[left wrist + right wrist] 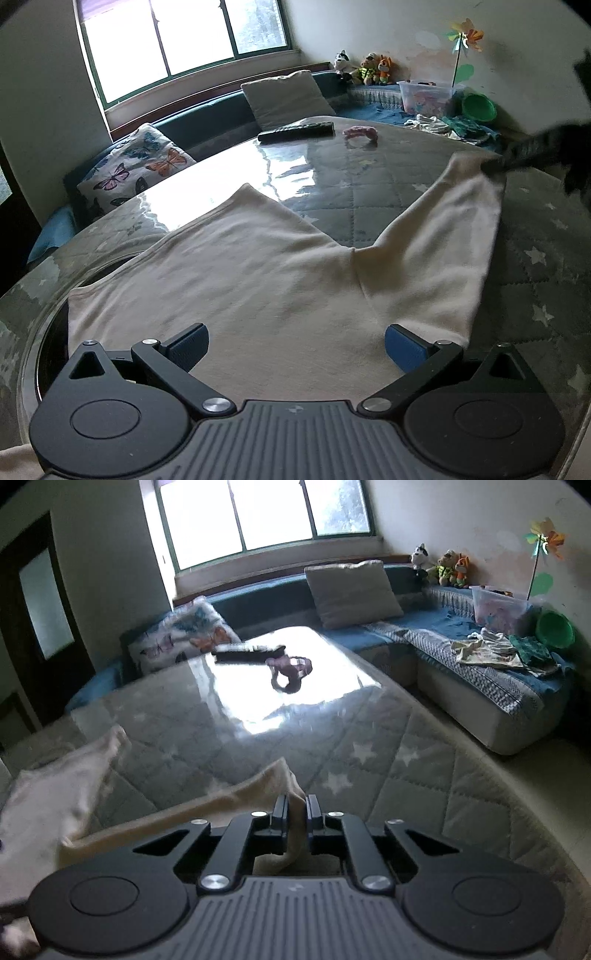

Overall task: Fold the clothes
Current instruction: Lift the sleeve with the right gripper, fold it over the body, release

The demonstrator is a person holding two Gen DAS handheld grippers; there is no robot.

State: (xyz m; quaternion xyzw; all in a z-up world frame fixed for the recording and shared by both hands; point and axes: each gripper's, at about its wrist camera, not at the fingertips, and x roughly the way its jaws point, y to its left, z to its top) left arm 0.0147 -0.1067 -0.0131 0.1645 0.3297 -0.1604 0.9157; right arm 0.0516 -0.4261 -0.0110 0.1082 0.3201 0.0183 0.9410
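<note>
A cream garment (258,277) lies spread on the glossy quilted table (369,177). One arm of it stretches to the far right. My left gripper (293,334) hovers over the near part of the cloth, its blue pads wide apart and holding nothing. At the far right, blurred and dark, my right gripper (517,155) pinches the end of the stretched part. In the right wrist view the right gripper (295,805) is shut on a fold of the cream garment (229,801), which trails off to the left over the table (388,775).
A black remote (295,131) and a small pink item (360,132) lie at the table's far end. Behind it a blue sofa (461,672) carries cushions, loose clothes (495,650), a clear plastic box (498,607), a green bowl (554,629) and soft toys.
</note>
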